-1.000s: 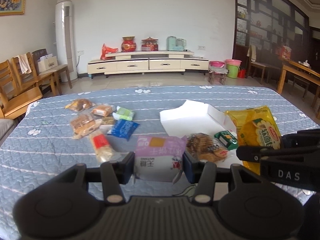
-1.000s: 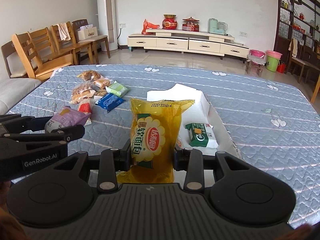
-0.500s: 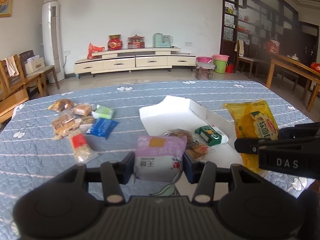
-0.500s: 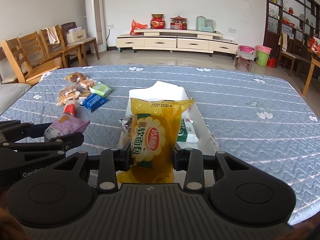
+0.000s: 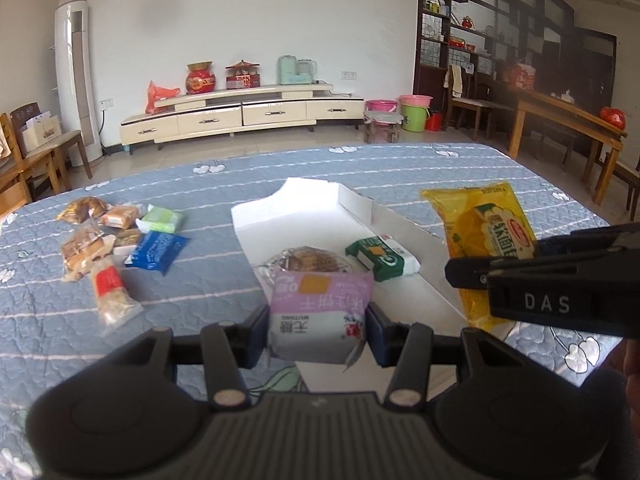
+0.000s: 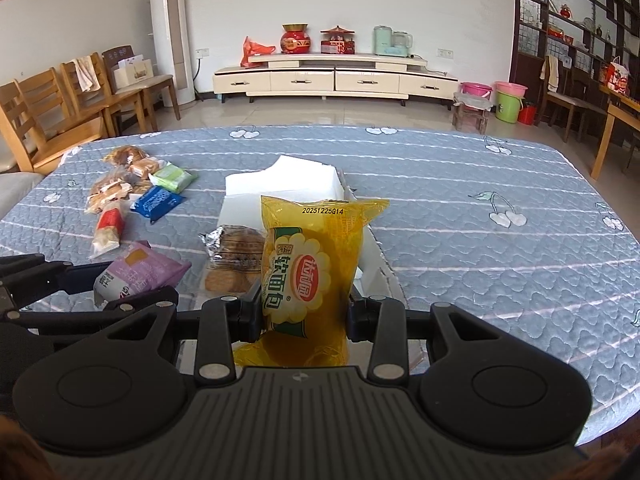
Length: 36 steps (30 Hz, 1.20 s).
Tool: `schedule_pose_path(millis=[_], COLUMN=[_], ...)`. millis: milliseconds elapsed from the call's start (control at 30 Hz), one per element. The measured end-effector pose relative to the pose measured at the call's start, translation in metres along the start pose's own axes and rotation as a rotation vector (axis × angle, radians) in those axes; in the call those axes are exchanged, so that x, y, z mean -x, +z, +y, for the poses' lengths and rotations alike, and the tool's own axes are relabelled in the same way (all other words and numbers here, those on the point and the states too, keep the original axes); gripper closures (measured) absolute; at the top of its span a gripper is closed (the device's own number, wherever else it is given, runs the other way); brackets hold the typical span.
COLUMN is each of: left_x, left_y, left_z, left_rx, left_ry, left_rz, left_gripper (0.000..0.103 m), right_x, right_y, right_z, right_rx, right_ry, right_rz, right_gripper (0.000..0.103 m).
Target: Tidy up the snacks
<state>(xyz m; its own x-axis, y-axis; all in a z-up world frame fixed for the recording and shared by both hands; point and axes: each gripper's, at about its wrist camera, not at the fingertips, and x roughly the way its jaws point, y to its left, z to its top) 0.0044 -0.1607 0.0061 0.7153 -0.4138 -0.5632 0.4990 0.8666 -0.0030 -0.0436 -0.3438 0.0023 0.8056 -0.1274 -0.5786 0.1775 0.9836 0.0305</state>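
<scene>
Two grippers, each pinching a snack packet above the quilted table.
Left gripper (image 5: pixel 318 322) clamps a purple biscuit packet (image 5: pixel 318 314) over the white box's (image 5: pixel 304 224) near end; right gripper (image 6: pixel 306 314) squeezes a yellow bread packet (image 6: pixel 312 272) beside it.

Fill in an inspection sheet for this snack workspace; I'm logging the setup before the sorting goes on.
Surface: blue quilted cover.
Job's things: white box holding a green packet and a cookie pack.
Clutter: loose snacks lying left of the box.
Grippers: left tongs grip a purple packet; right tongs grip a yellow bread bag.
Cables: nothing seen.
Surroundings: cabinet, chairs.
</scene>
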Motion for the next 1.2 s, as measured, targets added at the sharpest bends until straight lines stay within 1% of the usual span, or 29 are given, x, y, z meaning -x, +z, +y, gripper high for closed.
schedule_pose_path(millis=[700, 933, 967, 1067, 1133, 1200], left_x=[-0.023, -0.030, -0.031, -0.034, -0.036, -0.038], left_y=[-0.001, -0.003, -0.003, -0.002, -0.002, -0.002], left_z=[-0.022, -0.025, -0.026, -0.028, -0.030, -0.033], left_rx=[-0.029, -0.031, -0.033, -0.039, -0.042, -0.044], left_ry=[-0.032, -0.056, -0.060, -0.071, -0.078, -0.092], left_rz=[0.044, 0.065, 0.067, 0.072, 0.074, 0.078], left_gripper=[0.053, 0.053, 0.053, 0.053, 0.053, 0.053], right_x=[-0.022, -0.030, -0.031, -0.032, -0.030, -0.027], right_y=[0.000, 0.000, 0.000, 0.001, 0.003, 0.004], right_z=[-0.007, -0.008, -0.010, -0.011, -0.014, -0.016], right_rx=[0.011, 0.018, 0.017, 0.013, 0.002, -0.007], right_ry=[-0.002, 0.001, -0.002, -0.028, -0.027, -0.040], right_rz=[0.042, 0.057, 0.056, 0.046, 0.036, 0.016], right_gripper=[0.058, 0.058, 0.056, 0.032, 0.032, 0.024])
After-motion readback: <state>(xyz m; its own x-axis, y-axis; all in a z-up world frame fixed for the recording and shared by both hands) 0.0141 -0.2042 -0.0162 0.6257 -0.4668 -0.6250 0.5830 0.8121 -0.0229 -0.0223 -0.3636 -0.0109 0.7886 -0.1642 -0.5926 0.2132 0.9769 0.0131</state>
